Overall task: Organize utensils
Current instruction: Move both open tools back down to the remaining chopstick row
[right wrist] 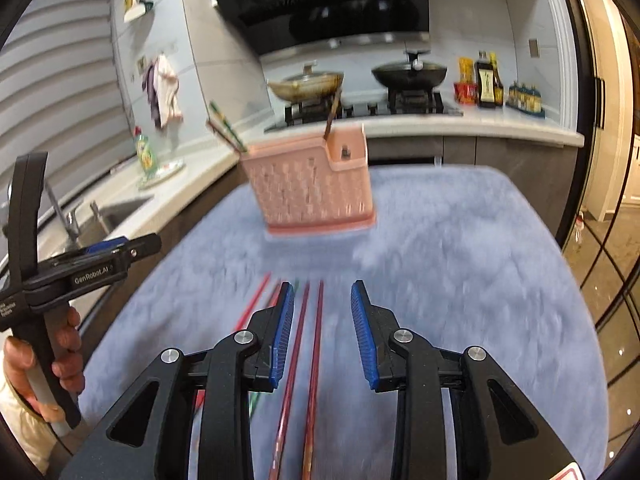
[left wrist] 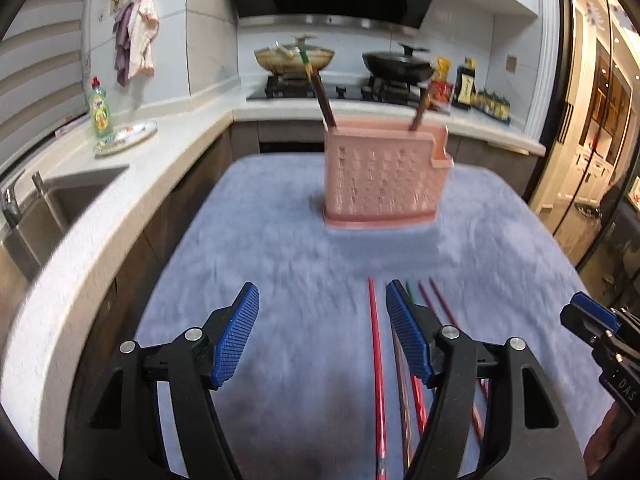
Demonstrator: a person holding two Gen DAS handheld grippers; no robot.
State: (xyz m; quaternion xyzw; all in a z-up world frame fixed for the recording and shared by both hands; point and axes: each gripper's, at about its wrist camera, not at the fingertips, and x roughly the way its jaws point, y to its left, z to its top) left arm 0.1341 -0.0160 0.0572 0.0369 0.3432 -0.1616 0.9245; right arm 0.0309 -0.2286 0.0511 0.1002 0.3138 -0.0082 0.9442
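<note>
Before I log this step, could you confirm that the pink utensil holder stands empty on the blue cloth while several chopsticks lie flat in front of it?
Not quite: the pink utensil holder is not empty. The left wrist view shows chopsticks already standing in it. The rest holds: it stands on the blue cloth, with several chopsticks lying flat in front of it.

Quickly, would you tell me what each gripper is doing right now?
Left gripper: open, holding nothing.
Right gripper: open, holding nothing, above the chopsticks.
</note>
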